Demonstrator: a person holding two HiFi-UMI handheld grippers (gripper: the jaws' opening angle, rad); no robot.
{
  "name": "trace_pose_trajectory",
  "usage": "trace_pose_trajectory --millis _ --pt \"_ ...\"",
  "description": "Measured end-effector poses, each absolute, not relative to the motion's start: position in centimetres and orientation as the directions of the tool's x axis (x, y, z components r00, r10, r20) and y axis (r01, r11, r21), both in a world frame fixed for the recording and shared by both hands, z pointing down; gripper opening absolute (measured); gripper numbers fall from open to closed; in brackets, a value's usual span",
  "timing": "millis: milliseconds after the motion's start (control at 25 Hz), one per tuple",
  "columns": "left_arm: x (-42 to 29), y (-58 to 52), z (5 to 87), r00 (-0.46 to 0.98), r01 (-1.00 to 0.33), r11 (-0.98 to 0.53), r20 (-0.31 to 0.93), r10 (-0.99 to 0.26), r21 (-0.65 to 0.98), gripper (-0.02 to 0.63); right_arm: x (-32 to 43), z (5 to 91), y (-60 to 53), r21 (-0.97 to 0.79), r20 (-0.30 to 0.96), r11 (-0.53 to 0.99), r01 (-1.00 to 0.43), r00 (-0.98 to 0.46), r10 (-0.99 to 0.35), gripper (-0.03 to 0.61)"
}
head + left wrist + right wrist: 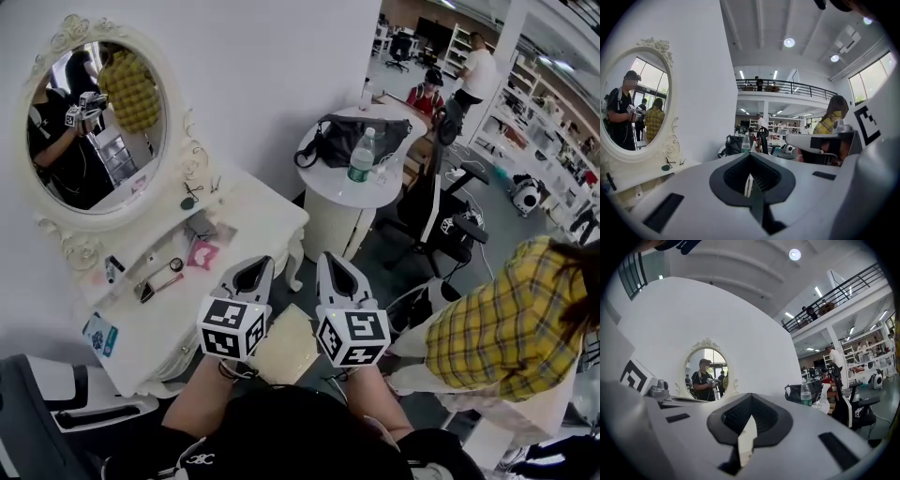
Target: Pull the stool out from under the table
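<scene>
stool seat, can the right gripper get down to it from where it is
Probably yes: the stool seat shows just below the right gripper, beside the edge of the table, with nothing between them. The jaws are shut and would need opening first.

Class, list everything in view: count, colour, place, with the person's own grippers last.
dressing table: one, white, against the left wall.
mirror: one, white-framed, on the dressing table.
small items: several, pink and black, on the dressing table.
stool: one, cream, below the grippers.
round table: one, white, beyond the dressing table.
bag: one, black, on the round table.
bottle: one, clear, beside the bag.
office chair: one, black, right of the round table.
bystander: one, yellow checked shirt, at right.
left gripper: one, white, shut, empty.
right gripper: one, white, shut, empty.
</scene>
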State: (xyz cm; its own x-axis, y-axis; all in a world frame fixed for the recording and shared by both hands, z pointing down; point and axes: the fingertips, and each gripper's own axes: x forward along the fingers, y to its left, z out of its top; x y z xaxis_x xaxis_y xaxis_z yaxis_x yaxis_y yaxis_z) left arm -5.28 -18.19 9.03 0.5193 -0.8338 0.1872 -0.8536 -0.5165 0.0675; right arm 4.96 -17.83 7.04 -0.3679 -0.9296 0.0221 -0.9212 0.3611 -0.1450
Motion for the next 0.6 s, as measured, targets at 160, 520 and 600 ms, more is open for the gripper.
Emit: trace_pose_trajectory --millis 160,520,600 --pt "-5.3 -18.0 8.7 0.521 -0.852 -0.52 0.177 -0.835 0.055 -0.002 4.7 7.4 -17.7 -0.151 0.032 0.363 -0.919 -0.372 -0.928 0.008" --pt "-5.4 -17.3 9.0 0.523 -0.851 -0.521 0.179 -0.833 0.064 -0.002 4.2 7.2 -16.8 -0.157 0.027 0.391 -0.907 -0.4 -0.916 0.008" --pt "-5.5 -17.0 9.0 0.525 -0.85 -0.523 0.179 -0.832 0.062 -0.002 3.9 7.3 -16.7 -0.159 0.029 0.394 -0.905 -0.403 -0.915 0.008"
